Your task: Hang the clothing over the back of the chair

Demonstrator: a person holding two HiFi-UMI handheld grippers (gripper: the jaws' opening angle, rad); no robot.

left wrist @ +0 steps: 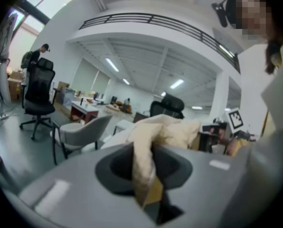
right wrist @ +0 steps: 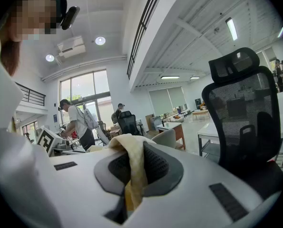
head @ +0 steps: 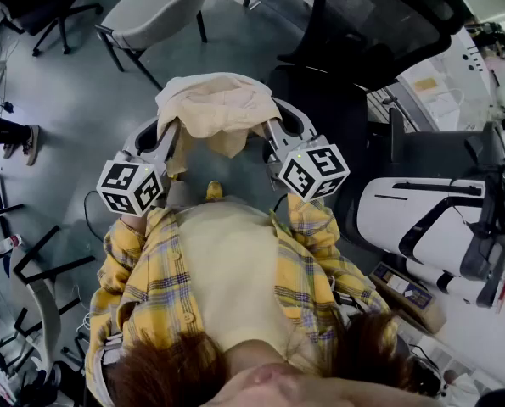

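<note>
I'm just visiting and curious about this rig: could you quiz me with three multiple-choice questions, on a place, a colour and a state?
1. Where is the clothing?
A. Over the black chair.
B. Held between the left gripper and the right gripper.
C. On the floor.
2. Its colour?
A. Navy.
B. Red.
C. Cream.
3. The right gripper's jaws are?
A. Shut on the clothing.
B. Wide apart, empty.
C. Around a chair leg.
Answers: 1 B, the head view shows it spanning both; 2 C, cream in every view; 3 A, the clothing is pinched between them.
</note>
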